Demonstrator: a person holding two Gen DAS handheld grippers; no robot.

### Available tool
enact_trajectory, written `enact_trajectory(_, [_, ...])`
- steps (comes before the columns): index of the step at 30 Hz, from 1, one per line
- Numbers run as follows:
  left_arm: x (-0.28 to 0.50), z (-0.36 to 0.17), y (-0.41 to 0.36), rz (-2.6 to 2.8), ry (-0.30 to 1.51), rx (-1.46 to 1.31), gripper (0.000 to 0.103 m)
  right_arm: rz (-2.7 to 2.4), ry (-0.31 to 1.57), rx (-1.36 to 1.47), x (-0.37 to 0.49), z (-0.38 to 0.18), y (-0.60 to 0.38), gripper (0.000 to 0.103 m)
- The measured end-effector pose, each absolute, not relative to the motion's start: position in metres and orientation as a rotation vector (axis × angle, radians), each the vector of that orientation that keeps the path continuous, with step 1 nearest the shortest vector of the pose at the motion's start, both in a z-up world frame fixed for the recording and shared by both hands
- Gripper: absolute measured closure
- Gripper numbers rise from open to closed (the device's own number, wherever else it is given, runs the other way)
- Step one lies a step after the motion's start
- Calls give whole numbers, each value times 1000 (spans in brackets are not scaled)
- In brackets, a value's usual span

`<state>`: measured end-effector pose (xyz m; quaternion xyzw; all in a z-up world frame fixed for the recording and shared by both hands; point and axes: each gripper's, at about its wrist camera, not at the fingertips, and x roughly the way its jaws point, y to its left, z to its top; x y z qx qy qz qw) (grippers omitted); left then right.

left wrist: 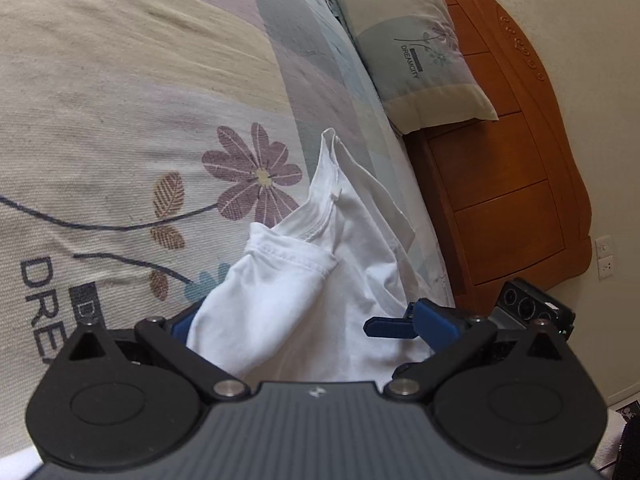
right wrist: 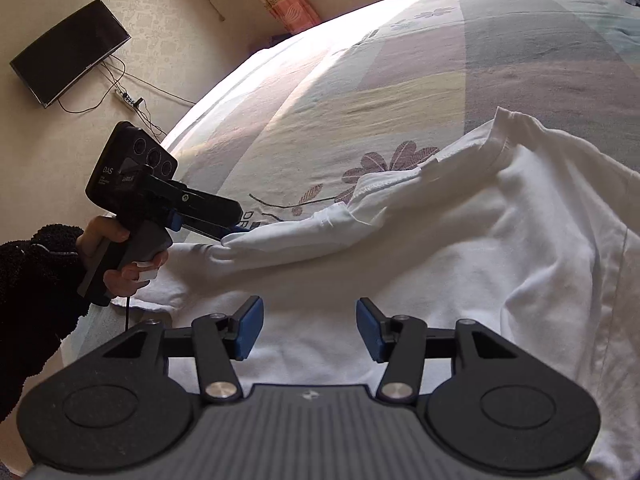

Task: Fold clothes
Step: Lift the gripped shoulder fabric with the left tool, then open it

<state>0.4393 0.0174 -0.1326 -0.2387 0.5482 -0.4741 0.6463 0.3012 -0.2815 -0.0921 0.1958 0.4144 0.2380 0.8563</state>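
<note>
Right wrist view shows the white cotton T-shirt (right wrist: pixel 460 248) spread over the patterned bedspread with purple flowers (right wrist: pixel 360 92), its body mostly flat but wrinkled, the collar toward the far side. One sleeve (right wrist: pixel 304 232) is drawn out sideways and lifted off the bed. The left gripper (right wrist: pixel 228 236), held by a hand in a black fleece sleeve (right wrist: pixel 32 272), appears to be pinching the end of that sleeve; in the left wrist view white cloth fills the space between its blue pads (left wrist: pixel 432 324), so contact is confirmed, though the exact closure is partly hidden. The right gripper (right wrist: pixel 308 328) hovers above the shirt's body, jaws spread, holding nothing.

Assessment: no completed fold is visible; the garment lies largely open. The sleeve appears ready to be turned inward. Side folds and the lengthwise fold remain outstanding.
</note>
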Motion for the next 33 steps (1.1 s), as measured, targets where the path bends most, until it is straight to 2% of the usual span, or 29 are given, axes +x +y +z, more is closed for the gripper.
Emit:
enact_trajectory(7, [442, -144, 2, -1149, 1253, -519, 1, 453, 911, 449, 303, -109, -289, 42])
enact_trajectory(9, [445, -147, 8, -1134, 1248, -527, 12, 446, 916, 462, 301, -116, -292, 42])
enact_trajectory(12, [452, -156, 20, -1065, 1237, -575, 41, 445, 900, 501, 298, -122, -297, 41])
enact_trajectory(13, [452, -159, 22, -1050, 1235, -587, 60, 444, 896, 514, 298, -123, -298, 41])
enact_trajectory(14, [452, -161, 24, -1035, 1233, -598, 74, 443, 893, 526, 297, -124, -299, 41])
enact_trajectory(16, [453, -165, 27, -1006, 1229, -620, 81, 445, 891, 534, 297, -125, -300, 41])
enact_trajectory(22, [450, -166, 31, -909, 1210, -643, 84, 454, 875, 547, 295, -129, -303, 40])
enact_trajectory(23, [447, -159, 28, -898, 1194, -610, 87, 456, 872, 552, 295, -130, -303, 40])
enact_trajectory(28, [424, -119, 25, -1029, 1053, -548, 87, 463, 862, 560, 297, -132, -302, 40])
enact_trajectory(33, [422, -121, 24, -977, 1093, -465, 87, 457, 858, 563, 298, -133, -301, 40])
